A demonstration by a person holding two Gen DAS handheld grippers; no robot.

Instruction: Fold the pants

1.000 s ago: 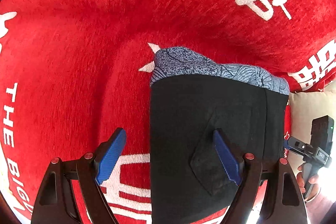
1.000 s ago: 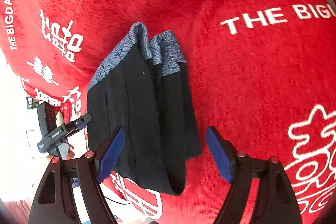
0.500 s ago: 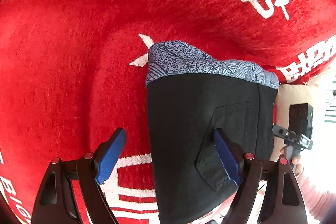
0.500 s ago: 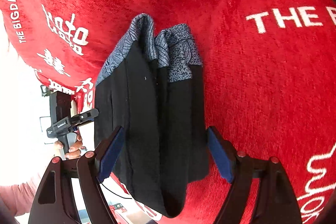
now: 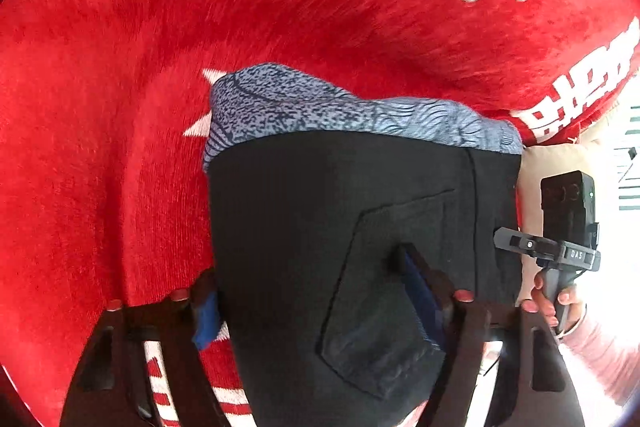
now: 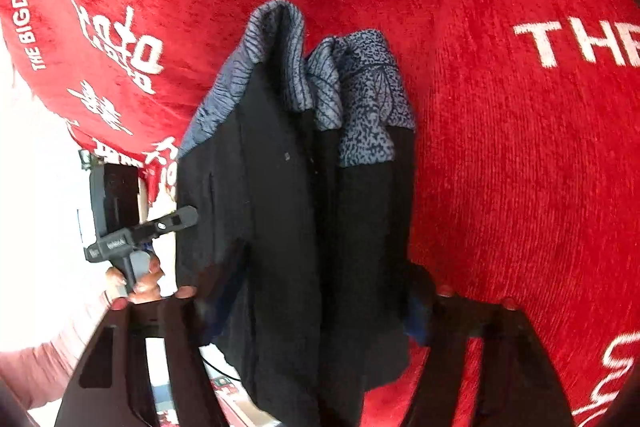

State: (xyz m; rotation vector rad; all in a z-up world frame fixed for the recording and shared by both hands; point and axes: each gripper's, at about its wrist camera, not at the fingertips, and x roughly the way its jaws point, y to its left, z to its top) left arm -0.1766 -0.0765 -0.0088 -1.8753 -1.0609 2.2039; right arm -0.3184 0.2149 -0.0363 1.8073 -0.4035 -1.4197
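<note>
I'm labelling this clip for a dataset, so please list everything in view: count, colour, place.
pants: one, black with a blue-grey patterned band, folded, lying on the cloth
cloth: one, red with white lettering, under the pants
cream surface: one, beyond the cloth's edge
left tongs: one, black with blue pads, jaws just closing on the pants' side edge
right tongs: one, same colours, jaws just closing across the folded bundle
left hand: one, on its handle
right hand: one, on its handle, pale pink sleeve
</note>
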